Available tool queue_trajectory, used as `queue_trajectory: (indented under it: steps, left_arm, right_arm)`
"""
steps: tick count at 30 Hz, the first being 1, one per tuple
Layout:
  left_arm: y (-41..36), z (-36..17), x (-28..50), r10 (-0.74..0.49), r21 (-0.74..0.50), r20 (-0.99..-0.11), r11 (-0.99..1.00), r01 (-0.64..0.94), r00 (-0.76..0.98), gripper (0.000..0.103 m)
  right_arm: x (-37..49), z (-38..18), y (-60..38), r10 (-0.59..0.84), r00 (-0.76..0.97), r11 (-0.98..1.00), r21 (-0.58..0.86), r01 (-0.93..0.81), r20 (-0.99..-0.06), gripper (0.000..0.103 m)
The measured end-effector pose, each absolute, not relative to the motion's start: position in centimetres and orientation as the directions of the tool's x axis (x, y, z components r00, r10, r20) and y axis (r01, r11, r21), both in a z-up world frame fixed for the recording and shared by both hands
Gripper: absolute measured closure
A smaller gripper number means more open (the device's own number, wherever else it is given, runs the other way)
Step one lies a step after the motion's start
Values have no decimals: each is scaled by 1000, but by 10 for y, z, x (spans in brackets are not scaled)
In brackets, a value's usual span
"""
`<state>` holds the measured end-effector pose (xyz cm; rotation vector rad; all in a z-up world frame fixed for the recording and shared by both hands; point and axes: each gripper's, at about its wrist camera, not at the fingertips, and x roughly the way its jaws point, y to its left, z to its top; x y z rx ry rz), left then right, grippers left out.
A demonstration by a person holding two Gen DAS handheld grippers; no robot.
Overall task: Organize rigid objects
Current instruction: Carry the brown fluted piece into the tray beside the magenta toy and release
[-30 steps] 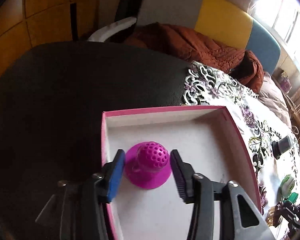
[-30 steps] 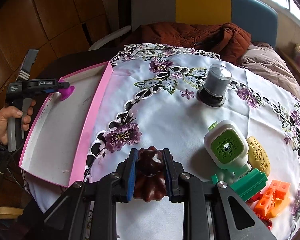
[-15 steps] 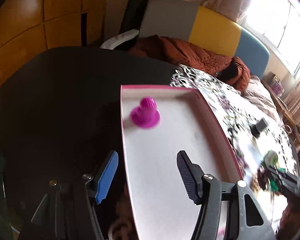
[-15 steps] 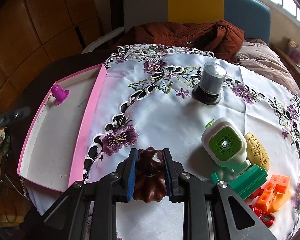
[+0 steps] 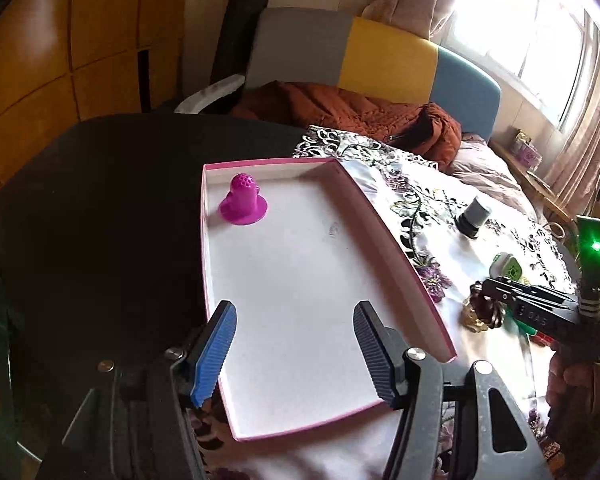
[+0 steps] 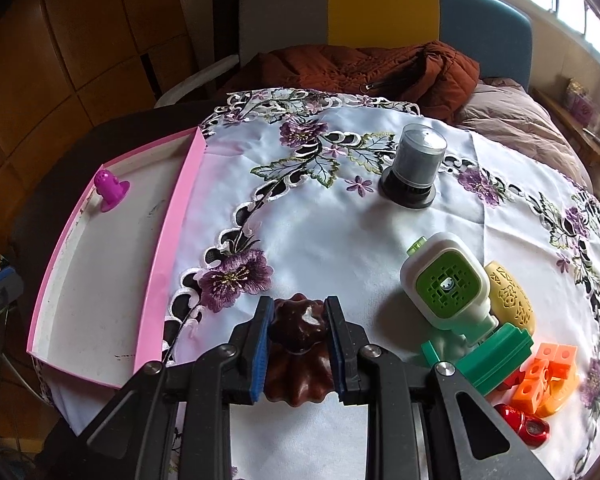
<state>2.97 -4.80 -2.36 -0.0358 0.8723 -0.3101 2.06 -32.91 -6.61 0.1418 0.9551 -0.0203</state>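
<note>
The left gripper (image 5: 294, 354) is seen with its jaws spread wide and nothing between them; they've just been opening, and only the white floor of the pink-rimmed tray (image 5: 396, 240) shows in the gap; the magenta perforated piece (image 5: 244, 205) is parked upright in the tray's far left corner, well apart from the pads (image 5: 216, 352). Over in the right wrist view, the right gripper (image 6: 299, 346) is clamped nearly closed on a brown fluted mould (image 6: 298, 356), both pads pressed against its sides, the mould sitting on the embroidered tablecloth (image 6: 324, 240) just right of the tray; further right a dark cylinder with clear cap (image 6: 416, 164) is standing, then a white-and-green block (image 6: 446, 284), a yellow piece (image 6: 512, 300) and orange bricks (image 6: 548, 376) are bunched together.
</note>
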Motion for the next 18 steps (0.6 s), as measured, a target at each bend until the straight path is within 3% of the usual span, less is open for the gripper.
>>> queue_trajectory:
  steps: [4,6,8,18]
  left_arm:
    - [-48,-23,25,-285,-158,-745,954,255,603,41]
    - [-46,-24,24,-283,-163,-749,955,248,600,41]
    - [-44,-26,25,-284,-172,-754,955,240,592,41]
    - [-29,-29,23,-269,-181,-753,962,204,601,42]
  right_arm:
    - [22,-68,-329,45,565,989,116,90,-824,68]
    - [21,-68,-328,34,572,989,109,97,-819,70]
    - [18,-66,-325,9,591,989,93,112,-807,79]
    - [21,-58,-319,-20,588,990,65,123,-809,79]
